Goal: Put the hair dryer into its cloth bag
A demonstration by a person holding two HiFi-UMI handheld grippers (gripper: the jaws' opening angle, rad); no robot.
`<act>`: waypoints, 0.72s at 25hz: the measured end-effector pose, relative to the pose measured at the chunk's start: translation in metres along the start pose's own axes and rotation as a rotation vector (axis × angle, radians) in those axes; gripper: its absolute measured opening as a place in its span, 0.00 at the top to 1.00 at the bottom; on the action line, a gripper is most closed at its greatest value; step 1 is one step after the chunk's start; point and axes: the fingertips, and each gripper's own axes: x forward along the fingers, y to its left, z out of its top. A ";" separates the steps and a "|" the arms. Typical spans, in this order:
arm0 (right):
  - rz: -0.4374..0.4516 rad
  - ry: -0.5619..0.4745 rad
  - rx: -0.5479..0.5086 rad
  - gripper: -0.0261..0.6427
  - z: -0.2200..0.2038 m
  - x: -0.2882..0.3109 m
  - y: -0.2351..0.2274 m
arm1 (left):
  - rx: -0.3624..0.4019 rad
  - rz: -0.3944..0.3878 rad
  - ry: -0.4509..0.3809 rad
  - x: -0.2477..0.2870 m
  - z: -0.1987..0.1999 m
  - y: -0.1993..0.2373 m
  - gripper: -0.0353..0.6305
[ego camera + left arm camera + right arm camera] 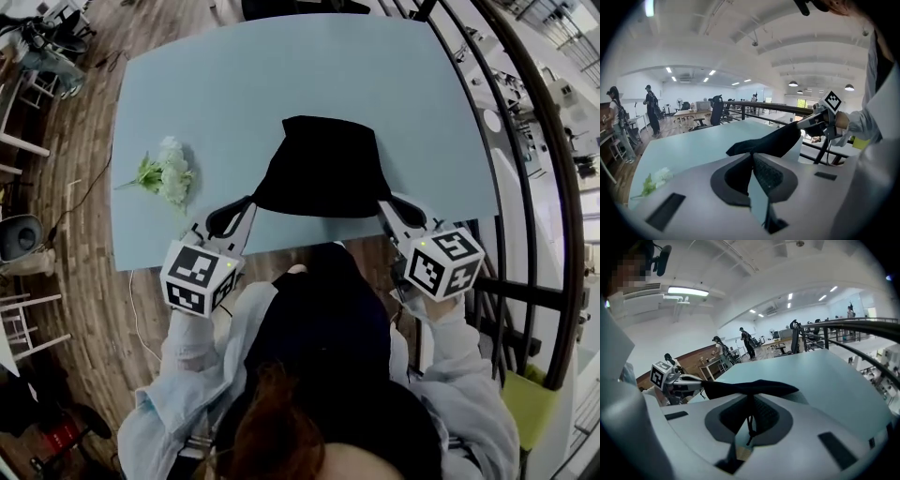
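So both tongs are clamped down on the black cloth bag [323,169], one on each near corner. The left tongs [251,202] have the bag's left corner pinched tight between the pads. The right tongs [385,206] are doing the same on the right corner, with a thin drawstring cord [749,425] dangling down between the jaws there. The bag's near edge is pulled out in a line between the two grips, and the rest of it spreads out over the near half of the pale blue surface [234,84], roughly centred. From the gripper views the held edge looks lifted a bit off the surface.

Can't see the hair dryer anywhere, and can't tell if it's inside the bag.

A little bunch of white flowers [167,173] lies on the surface off to the left, well apart from the bag.
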 end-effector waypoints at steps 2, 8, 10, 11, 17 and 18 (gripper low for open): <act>-0.022 0.016 0.014 0.92 -0.027 0.000 0.006 | -0.004 -0.006 0.038 -0.005 -0.028 -0.006 0.90; -0.103 0.052 0.017 0.92 -0.091 -0.001 0.015 | -0.033 -0.015 0.128 -0.011 -0.093 -0.023 0.90; -0.126 0.069 0.018 0.92 -0.109 -0.003 0.016 | -0.076 -0.021 0.150 -0.010 -0.113 -0.029 0.90; -0.133 0.078 0.022 0.92 -0.118 -0.003 0.016 | -0.090 -0.023 0.163 -0.010 -0.122 -0.032 0.90; -0.168 0.128 0.043 0.92 -0.162 -0.004 0.009 | -0.116 -0.008 0.229 -0.007 -0.164 -0.048 0.90; -0.173 0.137 0.039 0.92 -0.169 -0.003 0.007 | -0.113 0.000 0.244 -0.006 -0.172 -0.051 0.90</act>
